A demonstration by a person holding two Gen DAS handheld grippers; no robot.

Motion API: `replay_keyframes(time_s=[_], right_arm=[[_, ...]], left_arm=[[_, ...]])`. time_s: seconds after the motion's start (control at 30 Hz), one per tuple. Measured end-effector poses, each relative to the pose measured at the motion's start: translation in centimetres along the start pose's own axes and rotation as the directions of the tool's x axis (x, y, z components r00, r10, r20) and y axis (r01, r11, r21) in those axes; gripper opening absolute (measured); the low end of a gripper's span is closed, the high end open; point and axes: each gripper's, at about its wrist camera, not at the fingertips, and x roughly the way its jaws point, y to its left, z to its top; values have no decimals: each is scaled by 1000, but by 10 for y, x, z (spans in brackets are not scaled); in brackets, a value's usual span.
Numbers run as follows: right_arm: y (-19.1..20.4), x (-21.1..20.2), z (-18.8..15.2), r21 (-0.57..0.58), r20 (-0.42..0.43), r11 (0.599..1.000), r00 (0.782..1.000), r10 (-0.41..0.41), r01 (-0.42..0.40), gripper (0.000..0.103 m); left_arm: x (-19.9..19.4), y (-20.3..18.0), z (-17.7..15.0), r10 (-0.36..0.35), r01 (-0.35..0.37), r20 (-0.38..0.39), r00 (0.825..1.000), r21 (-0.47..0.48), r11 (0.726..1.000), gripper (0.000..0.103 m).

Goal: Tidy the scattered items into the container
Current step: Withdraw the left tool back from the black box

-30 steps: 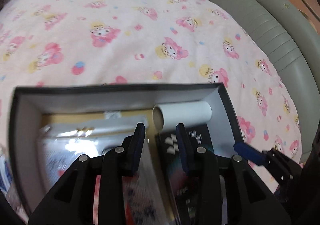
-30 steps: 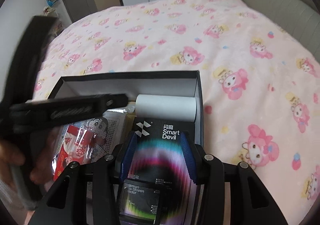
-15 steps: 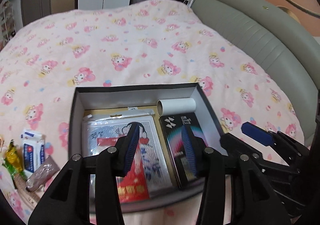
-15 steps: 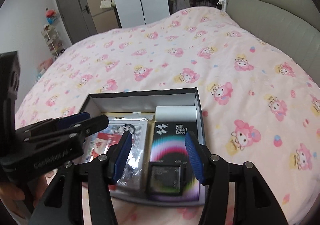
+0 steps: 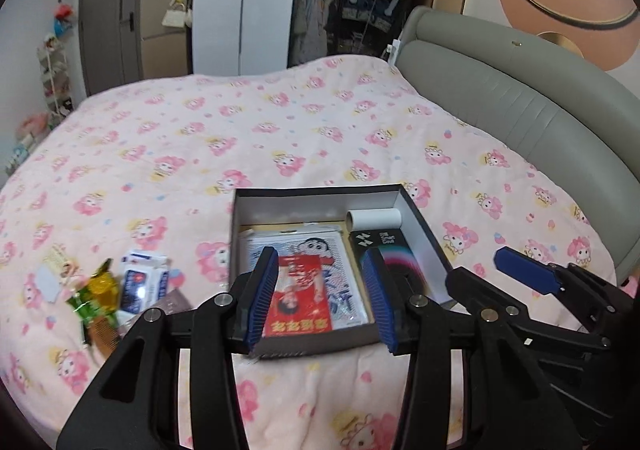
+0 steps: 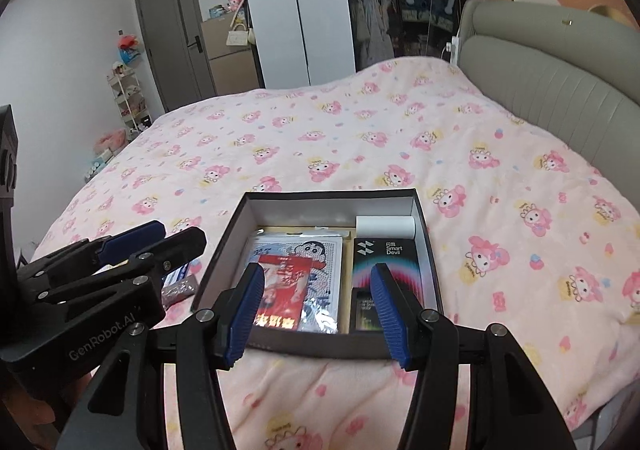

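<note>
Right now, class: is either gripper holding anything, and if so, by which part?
Nothing is held. The left gripper, jaws opening, and the right gripper are both empty above the box.

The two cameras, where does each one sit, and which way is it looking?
Left wrist: sits on the left gripper, looking forward and down over the bed at the box and the loose items left of it; its jaws are opening, empty; the right gripper shows at right.
Right wrist: sits on the right gripper, facing the same way; jaws open, empty; the left gripper shows at left.
Shared: the box, the pink blanket, the grey headboard.
</note>
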Motion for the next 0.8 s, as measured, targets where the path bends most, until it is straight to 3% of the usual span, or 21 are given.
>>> replay_keyframes(time_s=[0.2, 0.37, 0.43, 0.57, 0.8], right_arm=[[15, -33, -17, -8, 52, 1000, 999, -11, 11, 52], [18, -50, -33, 10, 82, 1000, 997, -13, 12, 64], [15, -52, -38, 25, 87, 1000, 996, 0, -2, 69], [10, -54, -46, 61, 86, 998, 996, 28, -34, 69], [10, -55, -52, 51, 83, 999, 997, 1, -5, 70]], left_arm=[[-38, 6, -21, 76, -74, 56, 996, -31, 997, 65], [-57, 14, -39, 117, -113, 88, 989, -56, 992, 86], [-61, 17, -45, 110, -104, 94, 989, -70, 992, 87], [-67, 20, -56, 105, -97, 101, 989, -83, 992, 89], [-74, 18, -60, 106, -99, 119, 987, -68, 993, 94]])
